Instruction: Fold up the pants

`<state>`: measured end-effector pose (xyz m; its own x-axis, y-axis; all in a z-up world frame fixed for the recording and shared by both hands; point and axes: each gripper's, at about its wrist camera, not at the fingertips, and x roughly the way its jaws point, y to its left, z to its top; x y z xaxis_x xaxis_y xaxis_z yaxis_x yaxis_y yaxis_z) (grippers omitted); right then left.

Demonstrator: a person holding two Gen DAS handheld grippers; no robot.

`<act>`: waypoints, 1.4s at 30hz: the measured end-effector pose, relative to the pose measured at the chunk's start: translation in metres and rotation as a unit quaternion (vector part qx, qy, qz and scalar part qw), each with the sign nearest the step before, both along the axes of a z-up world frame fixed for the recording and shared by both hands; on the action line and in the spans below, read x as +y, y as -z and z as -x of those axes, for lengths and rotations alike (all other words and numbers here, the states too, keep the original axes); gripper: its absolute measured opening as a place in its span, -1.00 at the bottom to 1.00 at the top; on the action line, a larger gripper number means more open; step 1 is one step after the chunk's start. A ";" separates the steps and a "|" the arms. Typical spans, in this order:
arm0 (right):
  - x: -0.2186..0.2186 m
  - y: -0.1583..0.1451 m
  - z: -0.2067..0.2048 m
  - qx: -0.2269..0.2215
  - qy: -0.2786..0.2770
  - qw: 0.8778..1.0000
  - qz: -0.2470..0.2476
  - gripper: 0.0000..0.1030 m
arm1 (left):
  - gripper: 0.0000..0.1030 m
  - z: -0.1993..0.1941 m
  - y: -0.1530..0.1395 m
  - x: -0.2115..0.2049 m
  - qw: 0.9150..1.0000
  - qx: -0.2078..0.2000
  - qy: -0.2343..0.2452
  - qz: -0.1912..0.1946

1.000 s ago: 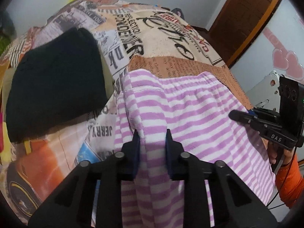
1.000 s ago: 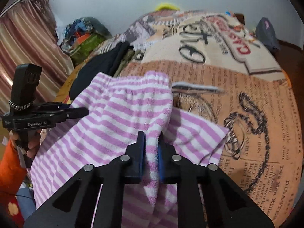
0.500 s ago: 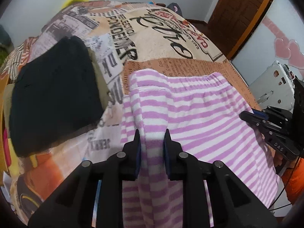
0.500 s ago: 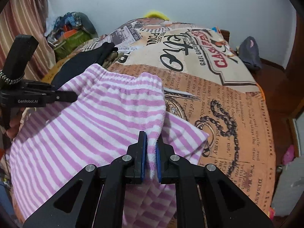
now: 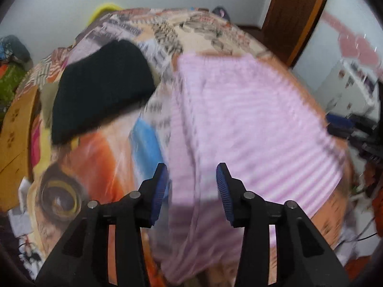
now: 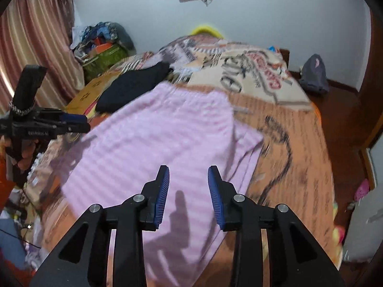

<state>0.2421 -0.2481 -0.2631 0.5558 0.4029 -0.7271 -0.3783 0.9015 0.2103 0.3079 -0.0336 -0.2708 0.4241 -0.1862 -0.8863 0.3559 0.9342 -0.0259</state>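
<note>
Looking down my left wrist camera, I see the left gripper (image 5: 192,179) with its jaws opening, blue pads well apart and pressing on nothing; the pink striped pants (image 5: 241,124) lie below and between them on the printed bedspread (image 5: 95,162), folded over, their far edge toward the middle of the bed. A black folded garment (image 5: 100,88) sits to the left of the pants, near but apart from them. At the right edge I can make out the black body of my other tool, too blurred to read. Through my right wrist camera, the right gripper (image 6: 188,186) is also opening, nothing caught between its pads, and its shadow falls on the pants (image 6: 162,143) spread beneath it. The pants lie flat across the near half of the bed, a lower layer sticking out on the right side. The left gripper (image 6: 76,122) shows at the left, held in a hand (image 6: 24,153) beside the pants' edge.
</note>
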 end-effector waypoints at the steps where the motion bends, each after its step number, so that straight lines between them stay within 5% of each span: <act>1: 0.003 0.006 0.005 0.009 0.000 1.000 0.003 -0.41 | -0.16 0.007 0.006 0.002 1.000 -0.002 -0.002 -0.010; 5: 0.003 0.027 0.021 0.023 0.028 0.999 0.020 -0.41 | -0.16 0.026 0.023 0.030 0.997 0.003 -0.043 -0.064; 12: -0.025 0.008 0.033 0.020 0.093 0.995 0.017 -0.35 | -0.04 0.039 -0.009 0.055 0.997 -0.029 -0.060 -0.037; 16: -0.031 -0.007 0.027 0.001 0.119 0.992 0.038 -0.10 | 0.26 0.031 -0.028 0.032 0.997 -0.065 -0.030 -0.018; 22: -0.030 -0.019 0.013 -0.012 0.128 0.991 0.025 0.38 | 0.53 0.004 -0.027 -0.007 0.998 -0.065 0.004 -0.007; 31: -0.026 0.008 -0.023 0.059 0.104 0.993 -0.022 0.47 | 0.54 -0.046 0.017 -0.021 1.000 0.010 0.007 0.014; 42: -0.020 0.044 -0.041 0.107 0.052 0.993 -0.025 0.58 | 0.64 -0.072 0.042 -0.004 0.991 0.080 -0.004 0.107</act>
